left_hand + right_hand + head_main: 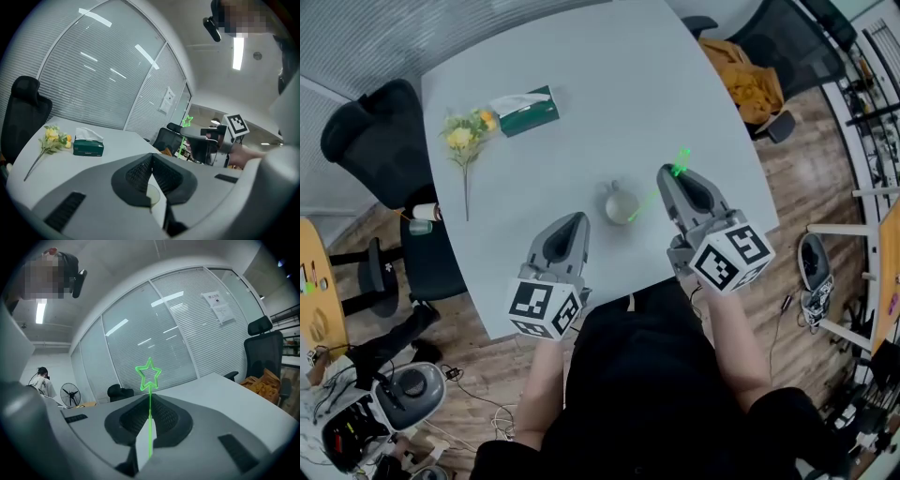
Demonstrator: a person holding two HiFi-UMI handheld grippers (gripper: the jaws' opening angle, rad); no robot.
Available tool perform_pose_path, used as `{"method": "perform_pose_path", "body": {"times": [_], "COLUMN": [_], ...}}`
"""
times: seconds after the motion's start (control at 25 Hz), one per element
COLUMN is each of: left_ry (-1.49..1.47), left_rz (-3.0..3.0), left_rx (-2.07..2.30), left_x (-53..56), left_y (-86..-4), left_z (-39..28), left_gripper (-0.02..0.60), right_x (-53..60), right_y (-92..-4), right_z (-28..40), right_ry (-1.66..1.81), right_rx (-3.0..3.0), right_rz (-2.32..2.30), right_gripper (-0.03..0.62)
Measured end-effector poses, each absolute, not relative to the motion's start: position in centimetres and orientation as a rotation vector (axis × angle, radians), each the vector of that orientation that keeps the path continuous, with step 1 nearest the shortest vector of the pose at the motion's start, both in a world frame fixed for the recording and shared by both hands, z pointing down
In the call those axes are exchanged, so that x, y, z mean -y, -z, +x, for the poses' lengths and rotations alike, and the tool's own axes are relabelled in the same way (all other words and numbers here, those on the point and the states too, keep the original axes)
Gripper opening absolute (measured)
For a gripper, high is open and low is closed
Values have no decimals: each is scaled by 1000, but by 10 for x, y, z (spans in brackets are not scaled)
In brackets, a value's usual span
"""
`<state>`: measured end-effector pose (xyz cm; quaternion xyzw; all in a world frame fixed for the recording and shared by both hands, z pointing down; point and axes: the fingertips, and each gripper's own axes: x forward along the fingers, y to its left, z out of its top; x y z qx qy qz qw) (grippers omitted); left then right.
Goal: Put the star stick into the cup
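My right gripper (667, 172) is shut on the green star stick (678, 163), pinching its thin stem. In the right gripper view the star (149, 373) stands just above the shut jaws (149, 398). The stem slants down-left to the right rim of the pale round cup (621, 204) on the grey table (609, 66); I cannot tell whether its tip is inside. My left gripper (577, 217) is shut and empty, left of the cup and apart from it. The left gripper view shows the star (187, 121) and a sliver of the cup (152, 194) below the shut jaws (151, 157).
A green tissue box (525, 111) and a bunch of yellow flowers (467, 131) lie at the table's far left. A black chair (380, 131) stands at the left edge. Another chair at the far right carries an orange cloth (750, 80). The person stands against the table's near edge.
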<state>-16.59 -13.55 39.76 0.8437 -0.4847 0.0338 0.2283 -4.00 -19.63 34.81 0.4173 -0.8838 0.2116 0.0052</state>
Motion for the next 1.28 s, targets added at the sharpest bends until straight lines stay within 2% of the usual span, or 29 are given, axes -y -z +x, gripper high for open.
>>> {"method": "perform_pose_path", "body": {"times": [1.28], "left_ry": [-244], "left_rz": [2165], "left_rx": [1325], "left_x": [152], "left_y": [-466], "left_z": [-141], "left_gripper": [-2], "right_x": [226], "right_y": [-448], "right_z": [-47], "right_ry": [-930], "right_rx": [2670], "right_rz": [1114], "right_gripper": [22]}}
